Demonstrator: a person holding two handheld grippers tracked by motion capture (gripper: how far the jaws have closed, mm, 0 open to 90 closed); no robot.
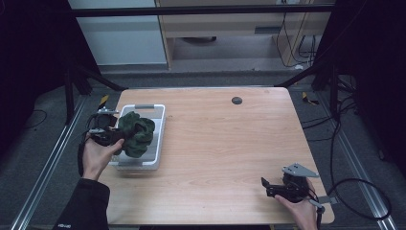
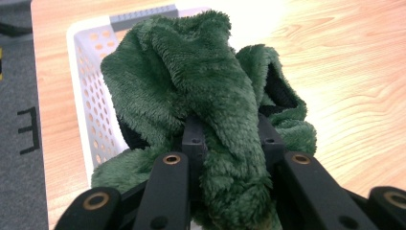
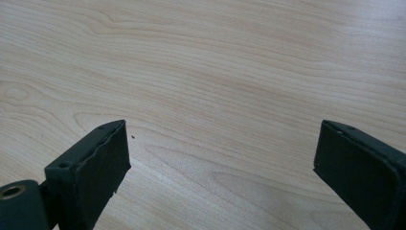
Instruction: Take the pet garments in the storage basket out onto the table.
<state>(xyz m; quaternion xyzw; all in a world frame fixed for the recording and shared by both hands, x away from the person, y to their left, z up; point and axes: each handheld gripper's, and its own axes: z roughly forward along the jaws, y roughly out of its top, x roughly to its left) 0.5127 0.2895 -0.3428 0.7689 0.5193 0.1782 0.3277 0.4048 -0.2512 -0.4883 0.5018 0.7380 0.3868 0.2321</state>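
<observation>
Landmark: white basket (image 1: 161, 125), perforated plastic with a grey handle bar at its far end, sitting at the table's (image 1: 225, 143) left edge.

Cloth: dark green plush cloth (image 1: 136, 134), bunched into a lump, over the basket's left half. The high view leaves unclear whether it rests on the basket floor or hangs just above it.

Left gripper: left gripper (image 1: 115, 139) at the basket's left rim, reaching in over it. Jaws closed on a fold of the cloth.

Left hand: left hand (image 1: 95, 155) just outside the basket's near-left corner, dark sleeve behind it.

Left gripper view: the cloth (image 2: 201, 96) sits between the 2 black jaws, a thick fold pinched between them and spilling down over the linkage. Pile texture and a darker inner lining are plain here, not from above. Basket wall (image 2: 88, 81) with its rows of holes stands behind and left of the cloth.

Right gripper: right gripper (image 1: 269, 188) far from the basket, near the table's near-right corner, low over the wood, pointing toward the basket side. Grey 3-cornered plate on top, cable trailing right.

Right hand: right hand (image 1: 299, 208) at the table's near edge.

Right gripper view: 2 jaws set wide apart over bare wood grain (image 3: 215, 81), nothing between them. The width of that gap is clear here and hard to judge from above.

Other: small dark round disc (image 1: 236, 100) on the table, right of the basket's far end.
</observation>
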